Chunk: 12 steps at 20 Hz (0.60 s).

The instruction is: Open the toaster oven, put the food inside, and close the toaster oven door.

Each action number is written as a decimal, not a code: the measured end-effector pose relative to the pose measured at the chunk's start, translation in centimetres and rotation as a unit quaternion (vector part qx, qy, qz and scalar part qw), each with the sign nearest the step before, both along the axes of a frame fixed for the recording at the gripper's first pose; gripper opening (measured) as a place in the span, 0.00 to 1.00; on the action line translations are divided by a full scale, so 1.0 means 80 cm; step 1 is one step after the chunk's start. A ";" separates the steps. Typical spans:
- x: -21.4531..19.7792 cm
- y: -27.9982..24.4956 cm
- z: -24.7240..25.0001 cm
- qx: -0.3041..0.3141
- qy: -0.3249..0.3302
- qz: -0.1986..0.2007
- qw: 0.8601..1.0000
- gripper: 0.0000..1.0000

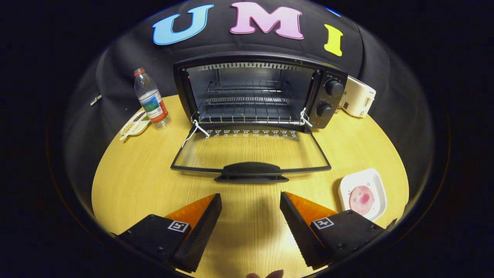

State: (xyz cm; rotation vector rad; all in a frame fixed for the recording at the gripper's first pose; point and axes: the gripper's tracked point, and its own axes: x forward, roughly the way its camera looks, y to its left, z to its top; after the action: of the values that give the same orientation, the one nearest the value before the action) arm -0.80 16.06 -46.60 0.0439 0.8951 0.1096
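My hand-held gripper (251, 210) hangs open and empty before the black metal toaster oven (258, 90), its glass door (251, 154) down on the round wooden desk (139, 181).

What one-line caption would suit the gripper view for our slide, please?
Open gripper empty, just short of the lowered toaster oven door; food waits on its plate.

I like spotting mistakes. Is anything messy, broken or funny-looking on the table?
Nothing stands out. The black toaster oven has its glass door lying flat open on the round wooden table, the pink round food sits neatly on its white square plate, and the hand-held gripper is open, holding nothing.
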 end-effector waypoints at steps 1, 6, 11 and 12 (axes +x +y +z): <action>-0.004 -0.001 0.006 0.003 0.000 0.005 1.000 0.99; -0.035 -0.028 0.054 0.032 0.015 0.038 0.999 1.00; -0.057 -0.104 0.103 0.067 0.057 0.037 0.995 0.99; -0.060 -0.124 0.108 0.065 0.070 0.037 0.995 0.99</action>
State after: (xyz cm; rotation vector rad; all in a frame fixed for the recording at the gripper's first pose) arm -5.62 6.10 -37.95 0.1414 1.0293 0.2370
